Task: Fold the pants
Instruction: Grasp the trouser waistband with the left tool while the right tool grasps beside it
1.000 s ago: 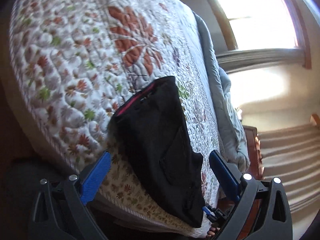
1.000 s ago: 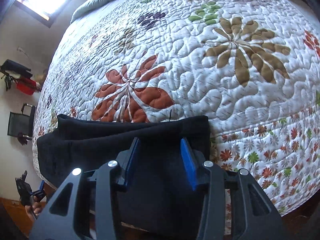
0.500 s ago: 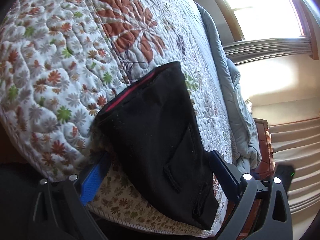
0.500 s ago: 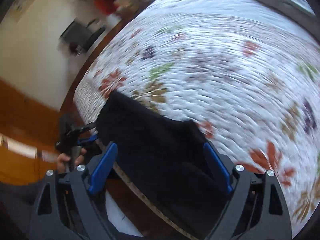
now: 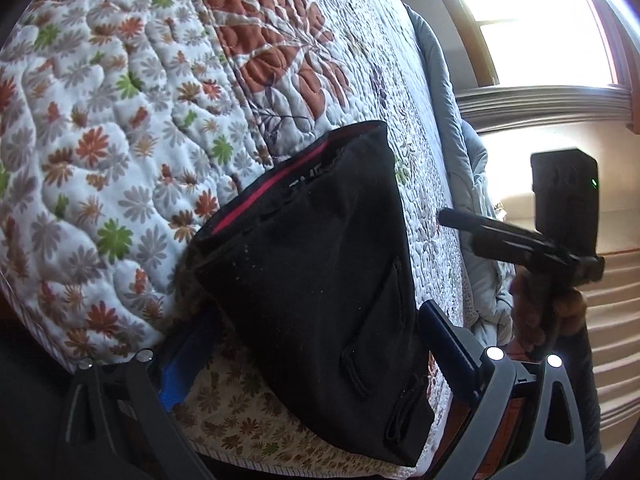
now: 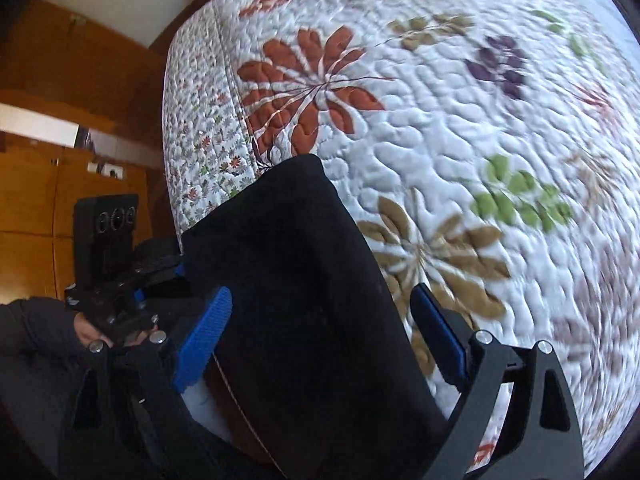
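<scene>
Left gripper [image 5: 316,344] jaws spread wide, straddling the near end of the black pants [image 5: 320,272], not pinching. Pants lie folded at the edge of the floral quilt [image 5: 120,120], red waistband strip at far end. Right gripper [image 6: 324,340] also spread wide over the pants, nothing held. Window [image 5: 540,20] far right.

No legible text anywhere.
</scene>
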{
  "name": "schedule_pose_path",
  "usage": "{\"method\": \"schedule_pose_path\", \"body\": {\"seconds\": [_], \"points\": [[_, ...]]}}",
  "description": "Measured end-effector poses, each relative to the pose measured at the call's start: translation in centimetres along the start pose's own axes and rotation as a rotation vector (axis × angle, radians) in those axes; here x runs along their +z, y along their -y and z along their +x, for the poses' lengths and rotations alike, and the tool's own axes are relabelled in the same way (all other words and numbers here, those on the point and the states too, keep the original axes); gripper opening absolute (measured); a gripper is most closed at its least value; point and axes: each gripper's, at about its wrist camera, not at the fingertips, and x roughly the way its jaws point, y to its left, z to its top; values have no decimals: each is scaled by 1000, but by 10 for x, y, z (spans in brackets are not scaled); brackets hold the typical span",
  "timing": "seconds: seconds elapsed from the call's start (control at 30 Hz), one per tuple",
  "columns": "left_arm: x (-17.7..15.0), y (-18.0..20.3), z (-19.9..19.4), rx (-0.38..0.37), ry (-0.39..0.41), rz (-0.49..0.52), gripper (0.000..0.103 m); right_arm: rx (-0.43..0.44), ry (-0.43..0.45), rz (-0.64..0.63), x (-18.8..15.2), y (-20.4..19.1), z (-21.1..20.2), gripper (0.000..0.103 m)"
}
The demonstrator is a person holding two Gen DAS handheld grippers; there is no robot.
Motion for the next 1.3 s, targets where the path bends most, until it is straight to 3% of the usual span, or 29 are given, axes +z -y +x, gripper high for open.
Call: {"method": "schedule_pose_path", "body": {"seconds": [0.13, 0.3, 0.43, 0.8, 1.0, 1.13, 1.3], "points": [[0, -3, 0, 13, 1, -27, 99, 40, -69, -35, 24, 7, 29, 90], [5, -4, 4, 34, -10, -65, 99, 185, -149, -56, 43, 13, 55, 90], [8, -2, 8, 61, -27, -62, 99, 232, -210, -81, 53, 12, 74, 92], [13, 0, 13, 73, -73, -89, 99, 360, -253, -94, 66, 11, 78, 93], [13, -8, 5, -5, -50, -97, 97, 348, -295, -105, 74, 4, 92, 91], [9, -25, -11, -43, -27, -136, 79, 334, -313, -109, 75, 5, 90, 77], [6, -36, -19, -85, 10, -136, 79, 327, -327, -128, 76, 4, 89, 77]]}}
